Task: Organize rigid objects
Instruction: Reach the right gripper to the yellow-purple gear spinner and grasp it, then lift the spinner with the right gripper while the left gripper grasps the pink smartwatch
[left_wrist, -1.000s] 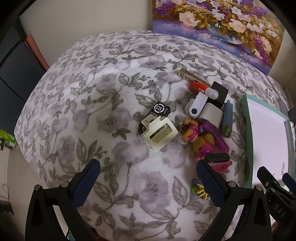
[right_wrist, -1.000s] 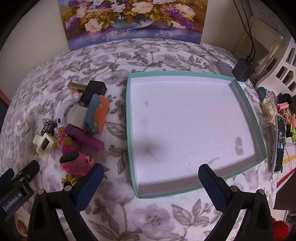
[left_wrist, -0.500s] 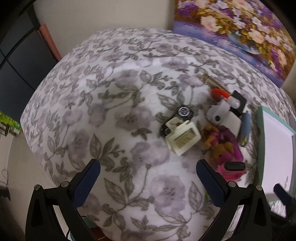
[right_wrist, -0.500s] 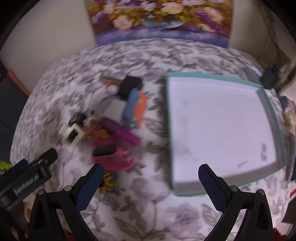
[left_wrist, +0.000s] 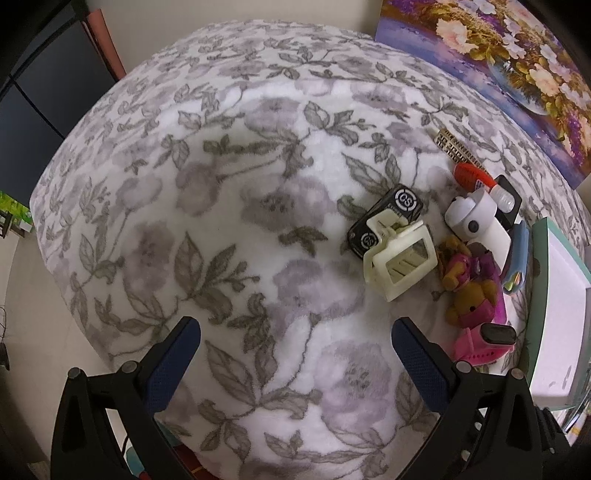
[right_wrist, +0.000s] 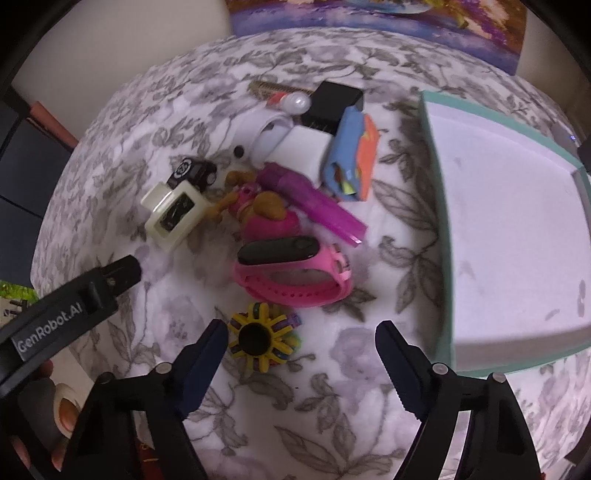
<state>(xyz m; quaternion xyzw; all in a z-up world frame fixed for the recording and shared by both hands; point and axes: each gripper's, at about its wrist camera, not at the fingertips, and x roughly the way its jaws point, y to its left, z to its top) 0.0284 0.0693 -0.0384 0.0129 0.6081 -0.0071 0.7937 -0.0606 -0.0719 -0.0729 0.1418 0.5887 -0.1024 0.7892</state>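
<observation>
hovering right gripper (right_wrist: 297, 345), wide apart

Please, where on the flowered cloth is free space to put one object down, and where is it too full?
Free: the teal-rimmed white tray, and the flowered cloth left of the cream plastic hair claw. Crowded: from the claw to the tray's rim, around the pink wristband and purple tube.

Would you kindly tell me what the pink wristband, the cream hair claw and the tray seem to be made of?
The pink wristband looks like matte silicone: a bent strap with punched holes, holding a glossy black module. The cream hair claw looks like hard, smooth plastic, with rigid teeth. The tray may be painted wood or cardboard; its teal rim is flat and dull.
</observation>
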